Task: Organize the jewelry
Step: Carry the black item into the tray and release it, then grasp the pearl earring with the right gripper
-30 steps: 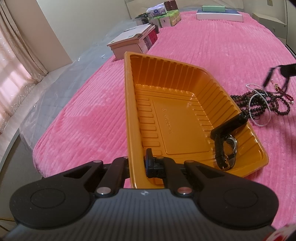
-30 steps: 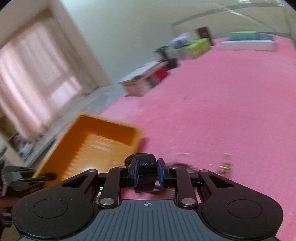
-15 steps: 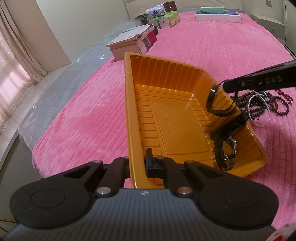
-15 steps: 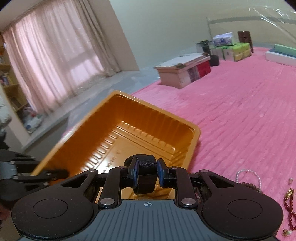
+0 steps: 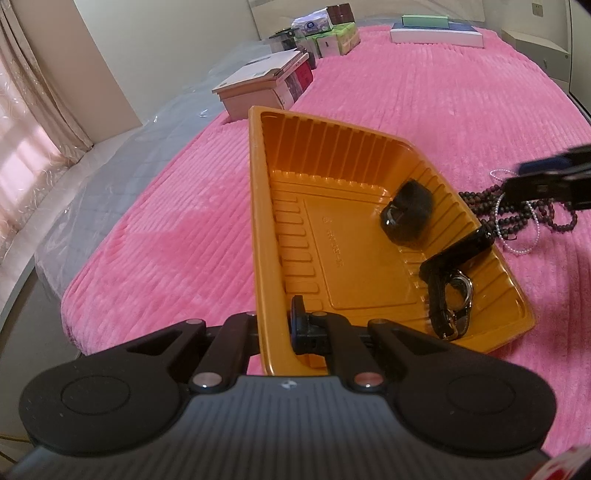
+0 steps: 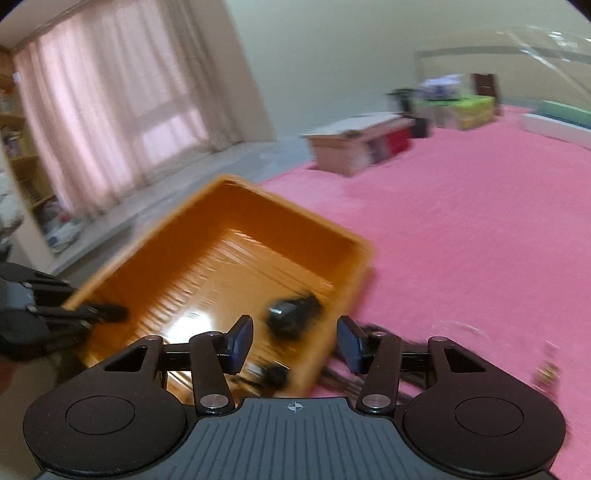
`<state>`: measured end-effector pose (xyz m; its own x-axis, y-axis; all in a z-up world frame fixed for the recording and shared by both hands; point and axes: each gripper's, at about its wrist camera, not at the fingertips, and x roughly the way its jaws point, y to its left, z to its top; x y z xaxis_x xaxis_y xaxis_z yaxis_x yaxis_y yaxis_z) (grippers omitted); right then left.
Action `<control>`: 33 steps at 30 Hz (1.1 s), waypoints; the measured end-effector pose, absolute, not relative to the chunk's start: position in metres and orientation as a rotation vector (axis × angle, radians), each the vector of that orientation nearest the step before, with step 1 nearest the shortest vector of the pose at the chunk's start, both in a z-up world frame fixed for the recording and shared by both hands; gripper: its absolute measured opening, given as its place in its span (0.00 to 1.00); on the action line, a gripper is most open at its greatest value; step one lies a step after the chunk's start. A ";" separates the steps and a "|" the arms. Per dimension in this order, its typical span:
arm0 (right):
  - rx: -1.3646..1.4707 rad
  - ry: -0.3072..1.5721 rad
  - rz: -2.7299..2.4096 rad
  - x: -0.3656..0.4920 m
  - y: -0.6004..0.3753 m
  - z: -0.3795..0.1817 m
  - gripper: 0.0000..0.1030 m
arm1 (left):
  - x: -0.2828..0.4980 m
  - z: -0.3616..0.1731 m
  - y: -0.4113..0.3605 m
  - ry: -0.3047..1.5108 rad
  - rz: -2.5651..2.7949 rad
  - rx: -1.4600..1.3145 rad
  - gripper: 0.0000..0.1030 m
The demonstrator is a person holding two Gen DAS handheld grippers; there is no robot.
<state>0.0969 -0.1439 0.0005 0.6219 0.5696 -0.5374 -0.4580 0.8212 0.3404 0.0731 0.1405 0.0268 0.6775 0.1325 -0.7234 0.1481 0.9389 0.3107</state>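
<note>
An orange plastic tray [image 5: 351,155] lies tilted on the pink bedspread. My left gripper [image 5: 280,325] is shut on its near rim. Inside the tray lie a black band [image 5: 406,218] and a black watch with a metal buckle [image 5: 450,291]. A heap of dark and pearl bead strings [image 5: 517,218] lies on the spread to the right of the tray. My right gripper [image 6: 295,343] hovers over the tray's [image 6: 207,280] corner, its jaws opening and with nothing between them. The black band [image 6: 291,314] rests just beyond its fingertips. From the left wrist view the right gripper [image 5: 546,177] is above the beads.
A low wooden box with books [image 5: 266,81] stands at the bed's far left edge, with more boxes [image 5: 332,33] behind it. Flat boxes [image 5: 436,33] lie at the far end. A small gold charm [image 6: 546,373] lies on the spread right of the beads. Curtains [image 6: 110,122] cover the window at left.
The right gripper carried the black band over the tray, opened and let it go. The band now lies in the tray, and the gripper has drawn back to the right.
</note>
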 end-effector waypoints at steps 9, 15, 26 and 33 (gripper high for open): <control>0.167 0.707 0.263 0.073 -0.245 -0.030 0.49 | 0.073 0.026 0.141 0.836 -0.010 0.361 0.03; 0.128 0.713 0.205 0.078 -0.266 -0.040 0.49 | 0.074 0.027 0.140 0.838 -0.006 0.363 0.03; 0.111 0.690 0.253 0.079 -0.270 -0.038 0.30 | 0.073 0.028 0.138 0.838 -0.003 0.373 0.03; 0.000 0.742 0.315 0.067 -0.248 -0.052 0.19 | 0.073 0.028 0.138 0.839 -0.003 0.373 0.03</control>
<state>0.0668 -0.2483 -0.0524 0.6923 0.2817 -0.6644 -0.2816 0.9531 0.1107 0.0728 0.1379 0.0282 0.6722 0.1434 -0.7263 0.1479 0.9353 0.3216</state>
